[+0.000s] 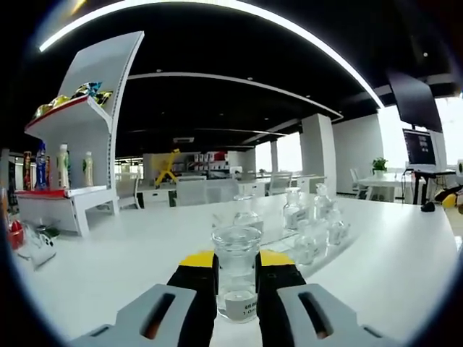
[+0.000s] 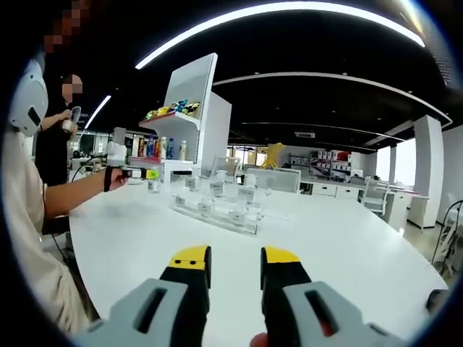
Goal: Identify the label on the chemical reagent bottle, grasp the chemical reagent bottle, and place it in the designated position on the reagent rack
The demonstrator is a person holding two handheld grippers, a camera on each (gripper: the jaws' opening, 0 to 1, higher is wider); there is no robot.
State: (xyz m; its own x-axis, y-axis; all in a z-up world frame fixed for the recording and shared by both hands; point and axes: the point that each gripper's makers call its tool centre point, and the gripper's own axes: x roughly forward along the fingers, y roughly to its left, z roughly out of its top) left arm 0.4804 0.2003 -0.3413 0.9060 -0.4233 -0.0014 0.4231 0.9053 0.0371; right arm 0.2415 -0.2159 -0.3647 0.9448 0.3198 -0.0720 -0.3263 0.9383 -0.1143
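In the left gripper view my left gripper [image 1: 236,259] is shut on a clear glass reagent bottle [image 1: 236,278] with a white label low on its front. It is held upright above the white table [image 1: 123,260]. Beyond it, to the right, a clear reagent rack [image 1: 318,242] holds several similar glass bottles [image 1: 293,210]. In the right gripper view my right gripper [image 2: 236,262] stands open over the table with nothing between its jaws. The rack [image 2: 217,215] lies ahead of it. Left of the rack, the left gripper [image 2: 141,173] is held in a person's hand with the bottle [image 2: 153,185].
A white display shelf [image 1: 87,137] [image 2: 195,108] with drink bottles and snacks stands at the table's far left. A dark monitor [image 1: 419,144] is at the right. A second person [image 2: 61,123] stands behind the seated person's arm [image 2: 72,195]. Bare table [image 2: 347,246] extends right of the rack.
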